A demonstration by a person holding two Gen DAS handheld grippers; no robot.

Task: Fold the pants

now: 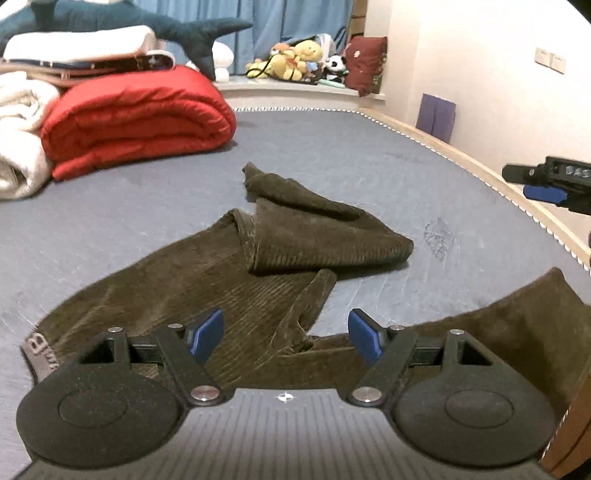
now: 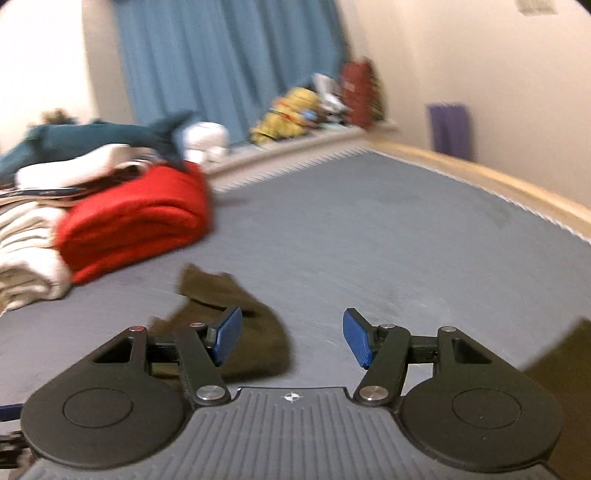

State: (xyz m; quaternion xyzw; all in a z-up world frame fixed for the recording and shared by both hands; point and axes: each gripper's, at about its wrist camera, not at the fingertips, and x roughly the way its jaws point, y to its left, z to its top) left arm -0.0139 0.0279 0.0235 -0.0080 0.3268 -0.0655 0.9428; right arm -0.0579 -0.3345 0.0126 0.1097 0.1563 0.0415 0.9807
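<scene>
Left wrist view: soft, limp corduroy pants (image 1: 207,269) lie rumpled on the bed (image 1: 369,166); the waistband (image 1: 38,354) is judged the best hold. Left gripper (image 1: 286,334) and right gripper (image 2: 291,338) are spread, grasping nothing.

**A bedroom with a bare grey mattress**

A grey mattress (image 1: 351,147) fills the room, edged by a pale wooden bed frame (image 1: 461,155). Blue curtains (image 2: 229,62) hang behind a low window ledge (image 1: 295,90) crowded with plush toys (image 1: 295,59) and a dark red cushion (image 1: 365,64). Cream walls (image 1: 480,55) carry a pair of light switches (image 1: 550,61) and a purple patch (image 1: 436,116). Folded bedding is piled at the left: a red quilt (image 1: 140,114), white blankets (image 1: 18,129) and a dark teal shark toy (image 1: 147,18) on top. The light is warm and dim.
</scene>
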